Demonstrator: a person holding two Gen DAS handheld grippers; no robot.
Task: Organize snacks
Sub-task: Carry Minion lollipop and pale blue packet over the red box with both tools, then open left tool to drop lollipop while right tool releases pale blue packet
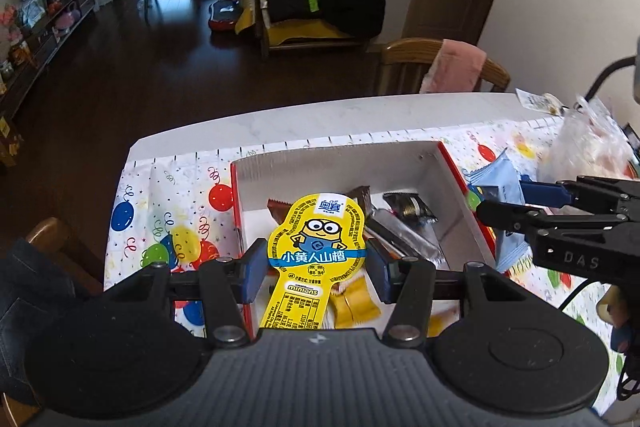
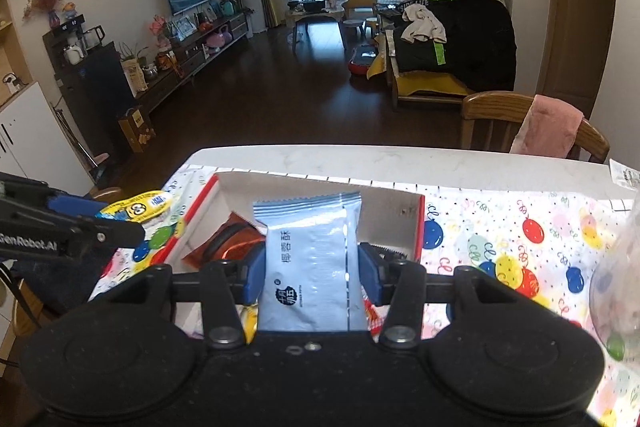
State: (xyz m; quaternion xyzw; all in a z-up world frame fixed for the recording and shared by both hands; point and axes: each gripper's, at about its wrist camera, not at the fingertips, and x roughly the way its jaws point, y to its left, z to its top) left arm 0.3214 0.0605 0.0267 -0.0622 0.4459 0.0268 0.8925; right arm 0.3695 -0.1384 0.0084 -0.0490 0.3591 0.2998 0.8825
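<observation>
My left gripper (image 1: 316, 267) is shut on a yellow Minions hawthorn snack (image 1: 316, 239) and holds it above the near left part of a red-sided box with a white inside (image 1: 340, 163). My right gripper (image 2: 312, 273) is shut on a light blue snack packet (image 2: 308, 259), held upright over the box (image 2: 320, 187). The box holds brown, dark and clear-wrapped snacks (image 1: 404, 215) and yellow wrapped sweets (image 1: 356, 301). In the left wrist view the right gripper (image 1: 508, 205) comes in from the right with the blue packet (image 1: 500, 187). In the right wrist view the left gripper (image 2: 116, 223) shows at the left with the yellow snack (image 2: 140, 209).
The box sits on a balloon-print tablecloth (image 2: 520, 247) over a white marble table (image 2: 360, 159). A clear plastic bag of snacks (image 1: 588, 147) lies at the table's right. A wooden chair with a pink cloth (image 2: 548, 123) stands behind the table.
</observation>
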